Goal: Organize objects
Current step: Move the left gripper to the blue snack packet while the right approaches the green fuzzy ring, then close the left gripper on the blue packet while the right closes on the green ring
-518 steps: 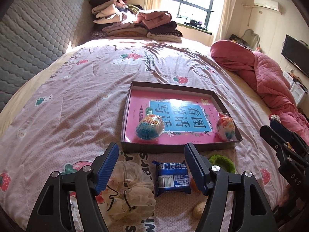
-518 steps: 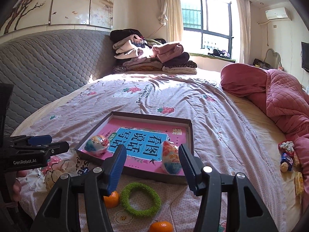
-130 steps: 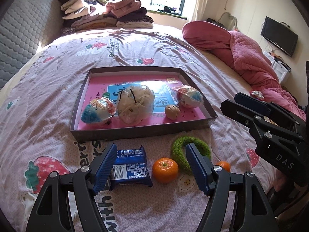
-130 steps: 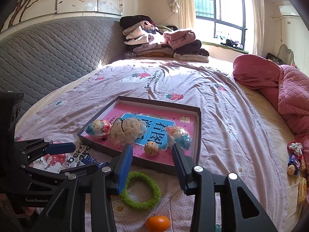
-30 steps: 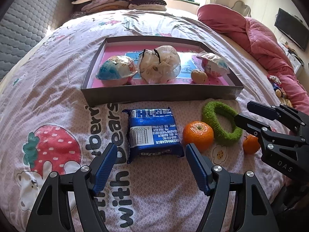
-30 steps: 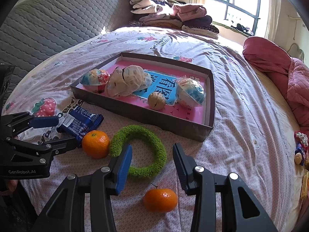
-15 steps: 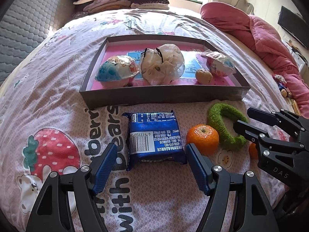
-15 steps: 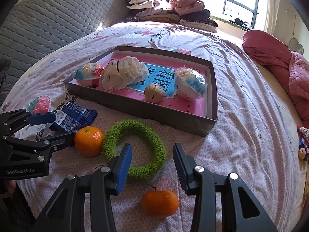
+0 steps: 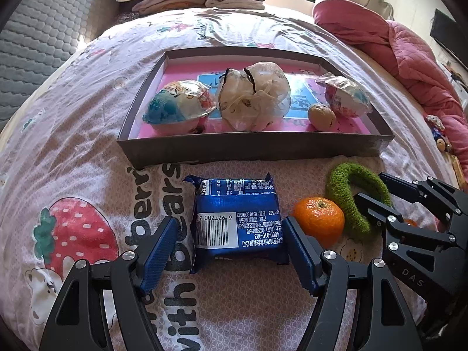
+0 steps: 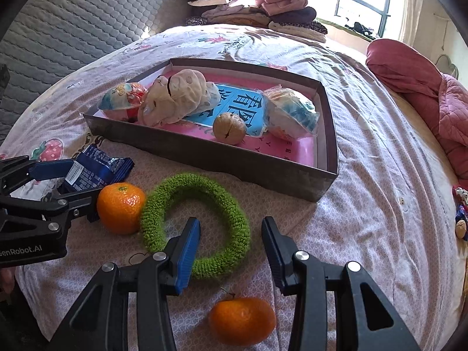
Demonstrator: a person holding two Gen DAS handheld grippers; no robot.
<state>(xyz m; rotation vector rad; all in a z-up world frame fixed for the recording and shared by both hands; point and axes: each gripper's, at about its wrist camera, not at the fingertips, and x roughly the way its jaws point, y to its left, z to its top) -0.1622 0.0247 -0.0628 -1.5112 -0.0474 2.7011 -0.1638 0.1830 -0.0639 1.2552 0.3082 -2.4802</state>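
A blue snack packet (image 9: pixel 237 222) lies flat on the bedspread. My left gripper (image 9: pixel 228 228) is open around it, one finger on each side. Right of the packet sits a tangerine (image 9: pixel 318 219), touching a green fuzzy ring (image 10: pixel 201 181). My right gripper (image 10: pixel 231 225) is open over the ring's near right arc, with its left finger inside the hole and its right finger outside. A second tangerine (image 10: pixel 242 324) lies below that gripper. The dark tray (image 9: pixel 251 149) behind holds two wrapped balls, a mesh bag (image 9: pixel 254 99) and a walnut (image 9: pixel 321 117).
A pink quilt (image 9: pixel 409 46) is bunched along the bed's right side, with small trinkets (image 10: pixel 462 213) near its edge. Folded clothes (image 10: pixel 257 8) are stacked at the far end. A grey padded headboard (image 10: pixel 73 20) runs along the left.
Both grippers have come lower and nearer the bed. The packet now sits between the left fingers. The right gripper's left finger has dropped into the ring's hole.
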